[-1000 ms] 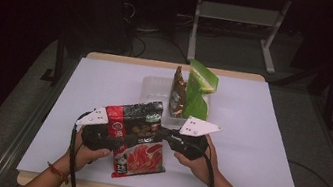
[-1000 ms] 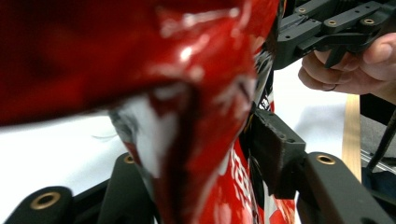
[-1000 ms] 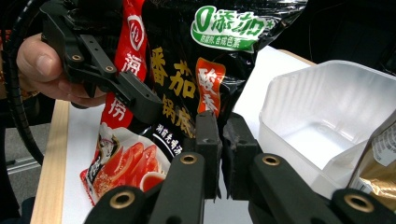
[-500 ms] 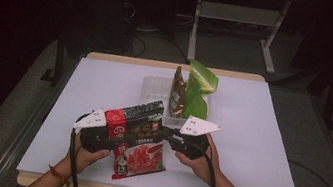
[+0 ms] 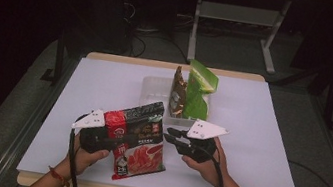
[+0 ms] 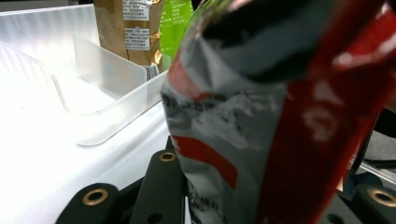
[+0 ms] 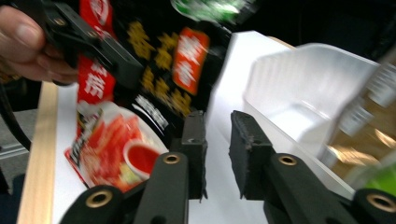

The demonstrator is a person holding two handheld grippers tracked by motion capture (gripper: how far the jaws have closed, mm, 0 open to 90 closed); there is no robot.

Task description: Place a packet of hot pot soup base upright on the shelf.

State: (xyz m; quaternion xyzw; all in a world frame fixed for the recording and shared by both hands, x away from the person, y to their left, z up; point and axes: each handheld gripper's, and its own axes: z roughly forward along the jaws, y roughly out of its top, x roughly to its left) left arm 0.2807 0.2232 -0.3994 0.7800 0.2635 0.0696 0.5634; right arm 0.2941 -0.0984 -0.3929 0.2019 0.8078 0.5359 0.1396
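Observation:
A red and black food packet (image 5: 139, 142) is held up at a tilt over the table's near side, its lower end close to the white sheet. My left gripper (image 5: 116, 135) is shut on its left part; its jaws have just been closing, and the packet (image 6: 280, 116) lies between them. My right gripper (image 5: 168, 135) stands just right of the packet and apart from it. Its jaws have just been opening, and the narrow gap of the right gripper (image 7: 218, 140) holds nothing. The packet (image 7: 154, 70) shows to their left.
A clear plastic tray (image 5: 155, 89) sits at mid-table, beyond the grippers. A brown packet (image 5: 178, 93) and a green packet (image 5: 198, 93) stand upright in its right part. The white sheet (image 5: 258, 138) covers the tabletop, with a wooden edge at the front.
My right gripper has let go of the packet's right edge and drawn slightly away. The left gripper has closed on the packet, which stays raised in the same place.

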